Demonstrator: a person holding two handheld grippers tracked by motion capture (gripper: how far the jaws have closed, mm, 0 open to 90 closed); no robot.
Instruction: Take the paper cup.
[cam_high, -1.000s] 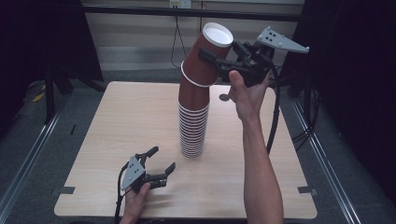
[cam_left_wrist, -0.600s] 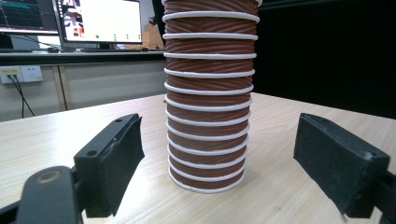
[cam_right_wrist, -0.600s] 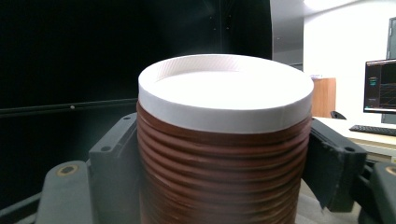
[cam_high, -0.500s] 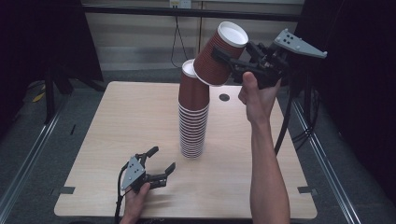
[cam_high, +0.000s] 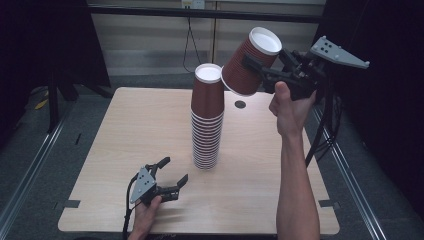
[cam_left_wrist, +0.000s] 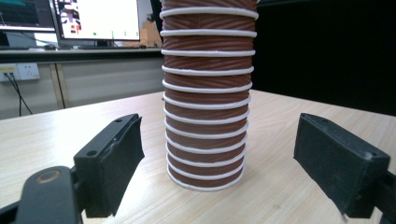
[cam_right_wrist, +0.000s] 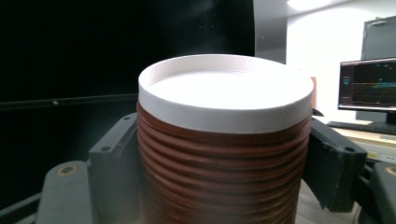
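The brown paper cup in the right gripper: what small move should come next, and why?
Probably carry the brown paper cup further right and down to the bare table. The right gripper clamps it, tilted and upside down, already clear of the cup stack. The left gripper rests open near the stack's base.

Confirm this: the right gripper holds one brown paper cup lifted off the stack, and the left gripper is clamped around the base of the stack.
Wrong on the left gripper: the left gripper view shows its jaws open, short of the stack, touching nothing. The right gripper does hold the cup.
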